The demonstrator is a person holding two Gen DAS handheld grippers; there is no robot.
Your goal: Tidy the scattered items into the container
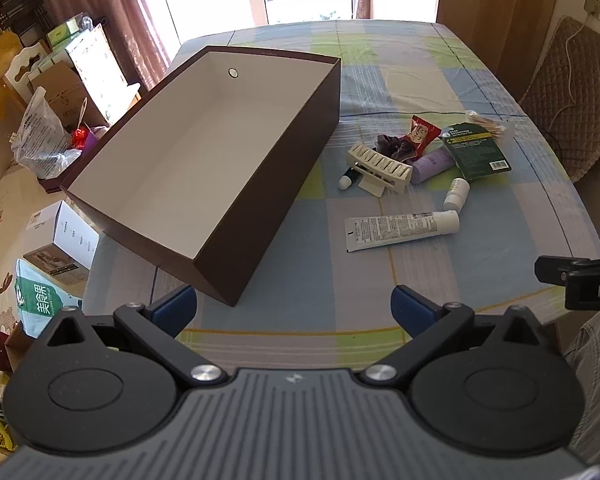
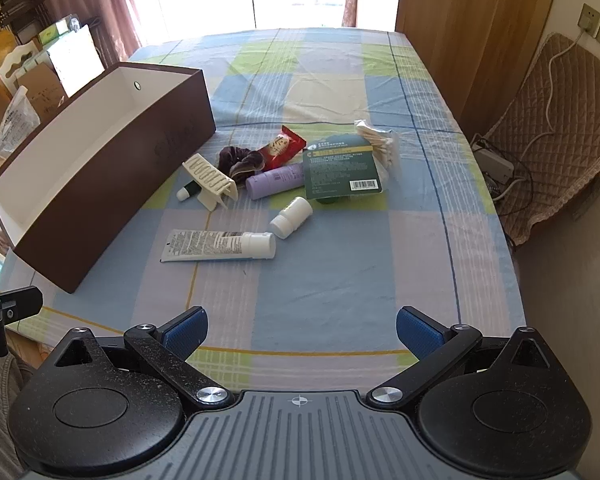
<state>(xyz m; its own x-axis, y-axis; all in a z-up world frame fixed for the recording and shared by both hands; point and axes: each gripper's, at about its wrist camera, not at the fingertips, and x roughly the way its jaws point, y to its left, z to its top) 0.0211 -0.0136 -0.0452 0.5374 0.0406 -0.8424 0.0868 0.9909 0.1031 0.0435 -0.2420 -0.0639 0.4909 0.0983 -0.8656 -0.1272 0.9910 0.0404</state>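
A brown box (image 1: 288, 168) (image 2: 112, 184) with a white inside stands empty on the table's left. Right of it lie scattered items: a white tube (image 1: 400, 229) (image 2: 216, 245), a small white bottle (image 1: 457, 193) (image 2: 291, 217), a cream hair clip (image 1: 382, 167) (image 2: 210, 180), a lilac bottle (image 1: 434, 165) (image 2: 275, 180), a dark scrunchie (image 2: 242, 162), a red snack packet (image 1: 422, 132) (image 2: 282, 145), a green card pack (image 1: 478, 149) (image 2: 342, 168) and cotton swabs (image 2: 380, 144). My left gripper (image 1: 294, 309) and right gripper (image 2: 302, 330) both hang open near the front edge, holding nothing.
The table wears a checked cloth (image 2: 340, 80). A padded chair (image 2: 552, 128) with cables stands at the right. Boxes and bags (image 1: 56, 128) crowd the floor at the left. A small green-capped tube (image 2: 188, 192) lies beside the hair clip.
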